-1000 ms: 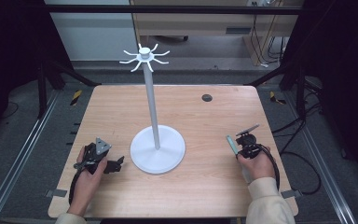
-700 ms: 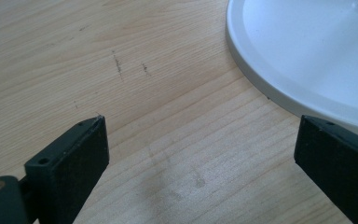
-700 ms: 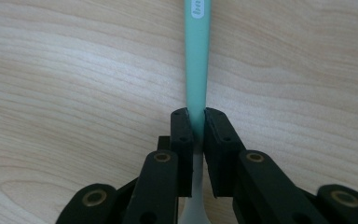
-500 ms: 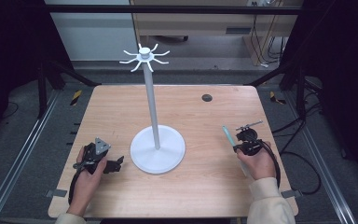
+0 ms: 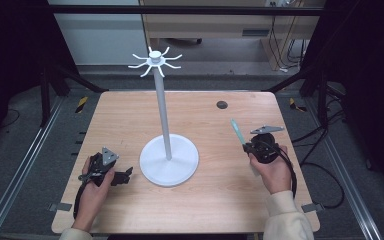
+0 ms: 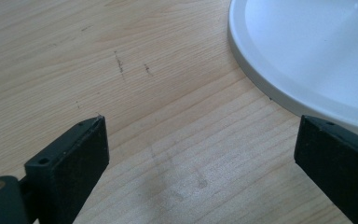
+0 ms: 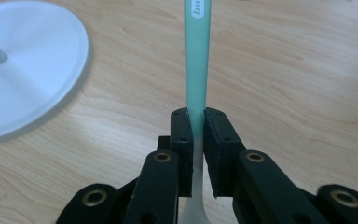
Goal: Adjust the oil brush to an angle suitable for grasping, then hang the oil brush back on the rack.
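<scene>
A white stand [image 5: 168, 159] sits at the middle of the wooden counter [image 5: 130, 120], its thin pole rising to a crown of curved hooks [image 5: 155, 61].

To the right of the stand, well apart from its base, the right gripper [image 5: 243, 143] is held in the person's right hand [image 5: 272, 170]. Its fingers [image 7: 182, 140] are clenched on a toothbrush [image 5: 237, 131]: in the right gripper view the mint-green handle runs straight up out of the narrow gap between them, with a paler part showing below. In the high view the toothbrush slants up and away from the hand, clear of the counter.

To the left of the stand, the left gripper [image 5: 128, 175] lies low on the counter in the left hand [image 5: 94, 190]. Its fingers [image 6: 72, 158] are spread wide with nothing between them, one close beside the rim of the base. A small dark disc [image 5: 222, 104] lies on the counter beyond the stand, to its right.
</scene>
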Available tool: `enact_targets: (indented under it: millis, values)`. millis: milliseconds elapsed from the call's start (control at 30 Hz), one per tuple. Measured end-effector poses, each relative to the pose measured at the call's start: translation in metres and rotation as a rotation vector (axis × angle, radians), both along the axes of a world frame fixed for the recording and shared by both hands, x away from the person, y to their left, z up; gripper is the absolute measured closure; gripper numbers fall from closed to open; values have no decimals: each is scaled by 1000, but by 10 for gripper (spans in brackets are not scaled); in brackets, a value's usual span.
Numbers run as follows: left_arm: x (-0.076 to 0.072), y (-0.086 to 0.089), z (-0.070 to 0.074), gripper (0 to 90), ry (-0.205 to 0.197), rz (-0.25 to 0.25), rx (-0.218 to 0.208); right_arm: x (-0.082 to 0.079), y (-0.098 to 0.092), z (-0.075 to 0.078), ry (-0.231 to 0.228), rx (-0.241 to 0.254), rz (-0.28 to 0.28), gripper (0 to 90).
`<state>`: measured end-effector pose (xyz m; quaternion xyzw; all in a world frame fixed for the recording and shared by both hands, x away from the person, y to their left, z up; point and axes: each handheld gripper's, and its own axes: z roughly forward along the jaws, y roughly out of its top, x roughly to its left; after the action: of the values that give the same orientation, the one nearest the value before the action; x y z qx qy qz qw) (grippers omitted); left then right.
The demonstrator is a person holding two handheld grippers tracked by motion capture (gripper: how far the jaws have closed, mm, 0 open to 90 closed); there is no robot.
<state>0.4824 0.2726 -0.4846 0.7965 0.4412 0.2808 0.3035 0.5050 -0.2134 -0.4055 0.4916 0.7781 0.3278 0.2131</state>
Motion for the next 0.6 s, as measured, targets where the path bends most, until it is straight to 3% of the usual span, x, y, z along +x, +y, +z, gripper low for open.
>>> enact_targets:
  millis: [200, 433, 600]
  values:
    - [0, 1, 0, 27, -1, 3, 2, -3, 2, 10, -38, 44, 12, 825]
    - [0, 2, 1, 27, -2, 5, 1, -8, 6, 28, -93, 129, 44, 825]
    - [-1, 3, 3, 26, -22, 15, -1, -7, 11, 42, -133, 164, 69, 825]
